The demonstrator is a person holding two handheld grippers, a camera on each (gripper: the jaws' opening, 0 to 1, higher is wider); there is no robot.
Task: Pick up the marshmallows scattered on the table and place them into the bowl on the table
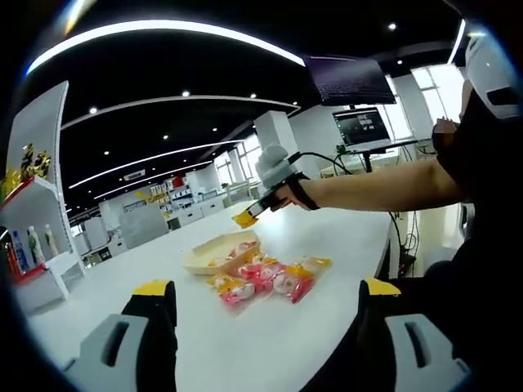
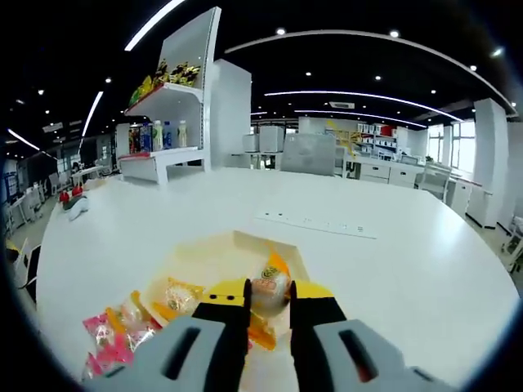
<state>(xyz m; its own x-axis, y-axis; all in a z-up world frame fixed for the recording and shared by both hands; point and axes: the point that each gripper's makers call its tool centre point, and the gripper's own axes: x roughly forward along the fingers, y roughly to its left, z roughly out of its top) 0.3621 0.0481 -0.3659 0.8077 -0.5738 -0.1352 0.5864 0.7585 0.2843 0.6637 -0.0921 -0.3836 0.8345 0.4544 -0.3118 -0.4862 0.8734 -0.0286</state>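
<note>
Right gripper (image 2: pixel 269 314) clamping a marshmallow (image 2: pixel 270 291), over the bowl (image 2: pixel 214 255), left gripper (image 1: pixel 265 300) agape

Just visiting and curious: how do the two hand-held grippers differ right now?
The right hand-held gripper is shut on a wrapped marshmallow, above the bowl; the left hand-held gripper is open and holds nothing. The right sits over the bowl; the left hangs back from the marshmallow pile. Both have yellow-tipped black jaws.
</note>
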